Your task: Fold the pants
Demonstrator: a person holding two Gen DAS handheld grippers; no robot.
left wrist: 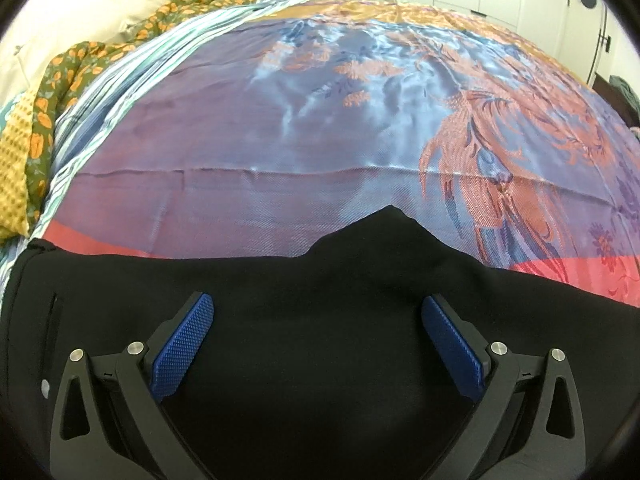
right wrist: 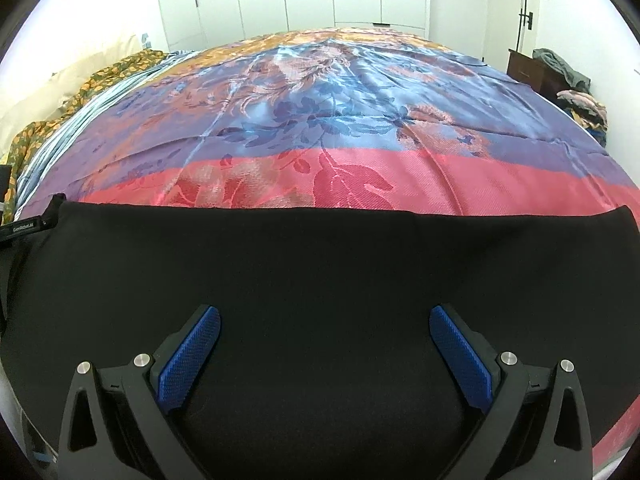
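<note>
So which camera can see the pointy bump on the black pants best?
The left wrist view. There the black pants rise into a pointed peak against the shiny bedspread, above the open left gripper. In the right wrist view the pants show only a straight far edge, no peak, above the open right gripper.

Black pants (left wrist: 320, 280) (right wrist: 320, 272), plain dark fabric, spread flat along the near edge of the bed. In the left wrist view, far edge rising to a pointed peak, with a slit pocket at left. In the right wrist view, far edge straight.
</note>
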